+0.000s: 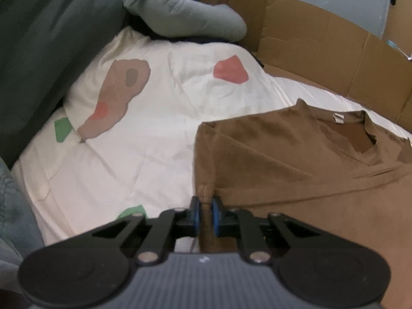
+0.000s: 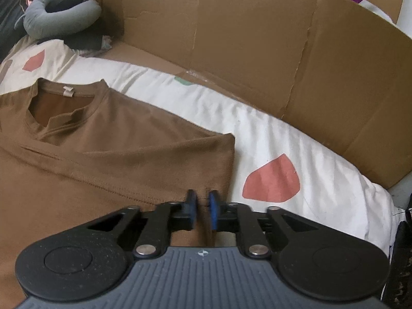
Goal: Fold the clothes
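Brown T-shirt [image 2: 116,144] lay flat on a white patterned bedsheet [image 2: 270,134], collar away from the person, left tool [image 1: 205,211] clamped on its left edge, right tool [image 2: 202,209] clamped on its right edge, cardboard wall [image 2: 257,51] behind, grey pillow [image 1: 185,13] beyond.

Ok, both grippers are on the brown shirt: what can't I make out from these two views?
- Brown shirt hem: cut off by the bottom edge and the left gripper body, left wrist view.
- Fabric between the pads of the right gripper: hidden by them, right wrist view.
- Neck label text: too small.
- Beyond the cardboard wall: blocked.
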Tool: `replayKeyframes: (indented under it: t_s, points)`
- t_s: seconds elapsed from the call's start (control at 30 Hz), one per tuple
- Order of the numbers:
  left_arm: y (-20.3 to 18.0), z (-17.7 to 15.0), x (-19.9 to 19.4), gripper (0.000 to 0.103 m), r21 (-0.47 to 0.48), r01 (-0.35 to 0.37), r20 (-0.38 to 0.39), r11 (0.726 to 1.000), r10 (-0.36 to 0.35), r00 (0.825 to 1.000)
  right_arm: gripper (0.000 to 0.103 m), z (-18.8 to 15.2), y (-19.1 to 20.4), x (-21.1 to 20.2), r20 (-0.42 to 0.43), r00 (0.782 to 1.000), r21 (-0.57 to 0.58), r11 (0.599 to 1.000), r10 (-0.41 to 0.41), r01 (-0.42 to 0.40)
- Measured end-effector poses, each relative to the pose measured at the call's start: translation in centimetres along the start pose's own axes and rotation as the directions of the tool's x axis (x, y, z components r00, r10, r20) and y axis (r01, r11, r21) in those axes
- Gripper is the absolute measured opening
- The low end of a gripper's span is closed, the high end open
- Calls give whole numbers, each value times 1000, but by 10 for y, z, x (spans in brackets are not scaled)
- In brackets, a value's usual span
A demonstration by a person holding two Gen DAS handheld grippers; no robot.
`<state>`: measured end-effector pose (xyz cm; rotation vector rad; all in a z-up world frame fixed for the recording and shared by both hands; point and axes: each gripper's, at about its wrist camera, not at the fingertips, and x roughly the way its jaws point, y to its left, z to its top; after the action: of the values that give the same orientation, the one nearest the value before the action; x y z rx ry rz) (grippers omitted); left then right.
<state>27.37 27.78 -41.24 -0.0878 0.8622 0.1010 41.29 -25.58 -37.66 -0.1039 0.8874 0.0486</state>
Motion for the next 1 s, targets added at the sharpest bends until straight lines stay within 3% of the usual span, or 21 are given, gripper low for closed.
replayKeyframes:
  t_s: [0.5, 0.63, 1.0]
  points:
    - [1, 16, -41, 6, 7, -35, 110, 999, 34, 993, 4, 15, -10, -25, 74, 997, 54, 998, -26, 22]
    - [6, 27, -38, 5, 47, -32, 115, 998, 26, 993, 4, 21, -14, -29, 86, 996, 74, 997, -32, 26]
    - [7, 67, -22, 5, 41, -27, 135, 999, 21, 991, 4, 48, -24, -19, 107, 993, 85, 995, -58, 49]
